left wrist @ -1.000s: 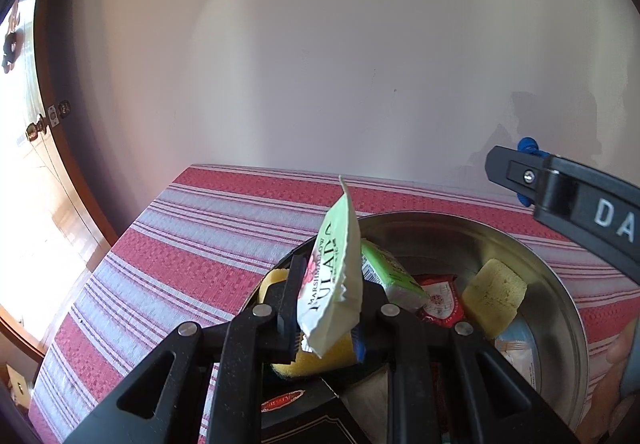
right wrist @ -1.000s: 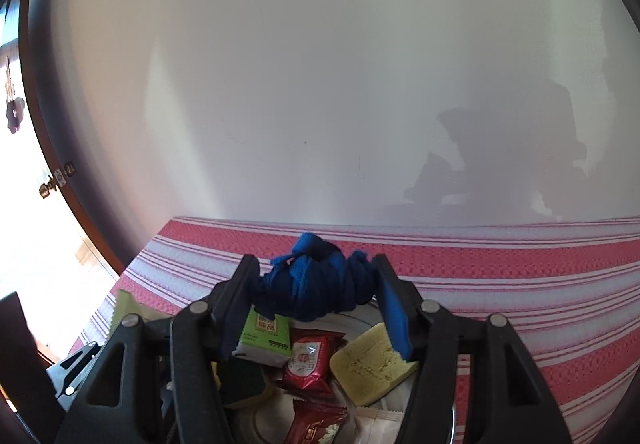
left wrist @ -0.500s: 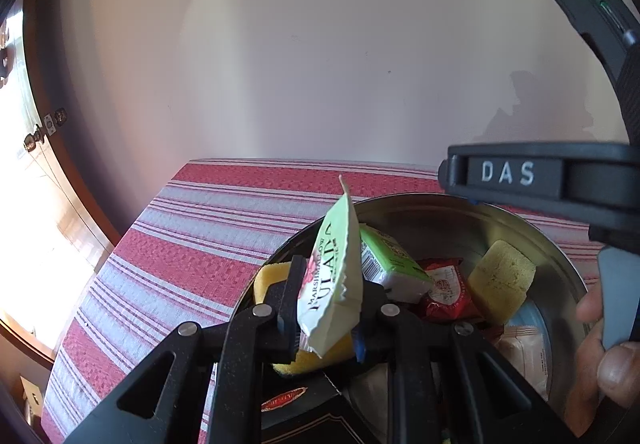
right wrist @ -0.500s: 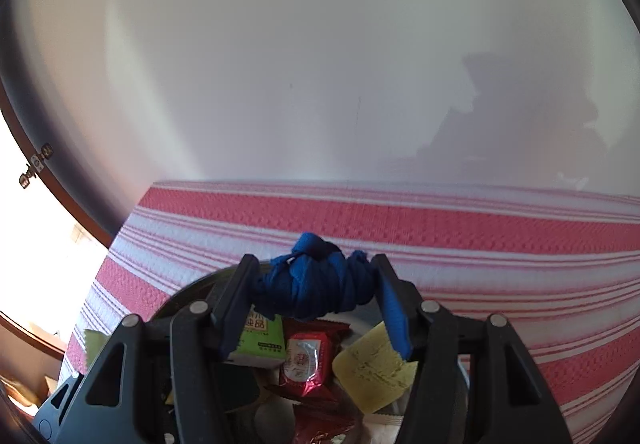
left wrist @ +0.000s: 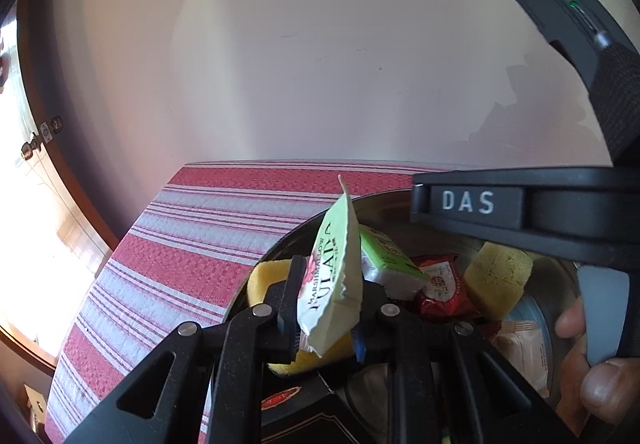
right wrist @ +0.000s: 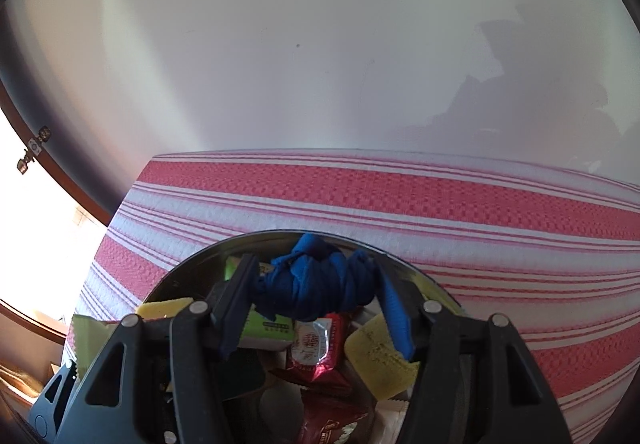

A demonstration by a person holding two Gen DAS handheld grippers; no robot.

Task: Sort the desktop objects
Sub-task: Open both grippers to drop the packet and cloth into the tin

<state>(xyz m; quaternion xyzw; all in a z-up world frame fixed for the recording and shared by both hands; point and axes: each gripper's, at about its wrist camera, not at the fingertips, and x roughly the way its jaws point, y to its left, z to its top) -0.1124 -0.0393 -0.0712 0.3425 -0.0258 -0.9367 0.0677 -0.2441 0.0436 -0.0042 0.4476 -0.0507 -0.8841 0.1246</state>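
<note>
A plain pale wall (right wrist: 320,43) fills the background, with soft grey shadows on its right part. Below the wall lies the table (right wrist: 400,203) under a red-and-white striped cloth. Left of the table, a dark wooden door frame (left wrist: 68,179) with small metal fittings (left wrist: 44,131) borders a glaring, sunlit opening (left wrist: 40,244).

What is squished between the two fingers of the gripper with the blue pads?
A knotted blue cloth sits between the right gripper's pads, hanging above the metal bowl of snacks. The right wrist view shows it.
</note>
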